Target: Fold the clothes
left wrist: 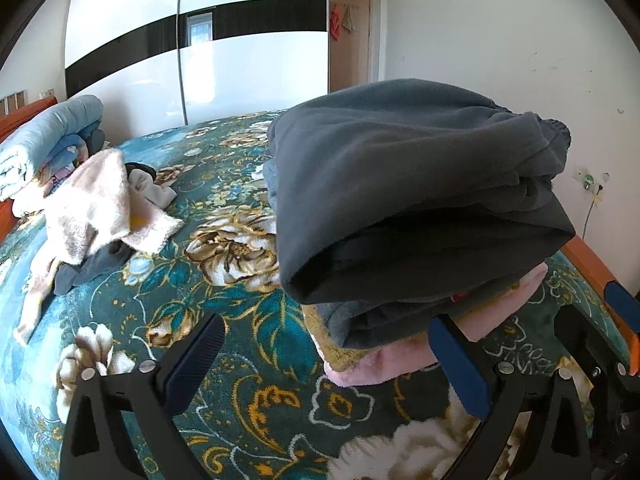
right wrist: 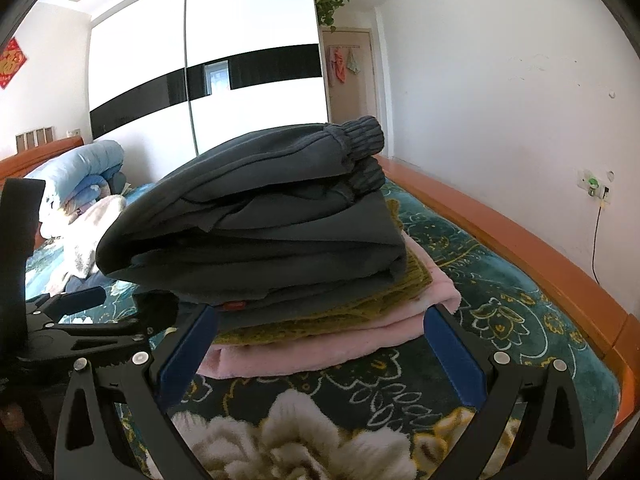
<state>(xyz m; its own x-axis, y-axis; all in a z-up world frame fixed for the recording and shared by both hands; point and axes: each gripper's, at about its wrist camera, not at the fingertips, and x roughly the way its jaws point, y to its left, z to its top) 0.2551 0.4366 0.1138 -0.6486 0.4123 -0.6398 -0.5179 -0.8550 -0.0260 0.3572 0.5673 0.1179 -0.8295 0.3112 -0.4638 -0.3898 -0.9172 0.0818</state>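
While both grippers, left point(left wrist: 328, 356) and right point(right wrist: 320, 344), gape empty, the folded stack point(right wrist: 280, 240) sits at 12 o'clock on the bed point(right wrist: 500, 280); unfolded clothes point(left wrist: 100, 208) lie at 10, likely soft and light, best pinched at an edge

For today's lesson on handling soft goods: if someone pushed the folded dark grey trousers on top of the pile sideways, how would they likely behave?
The dark grey trousers would probably slide as a bundle, since they only rest on the olive knit and pink garment. Their thick, loose folds suggest floppiness: layers may splay or unfold. The ribbed cuffs overhang and might droop first.
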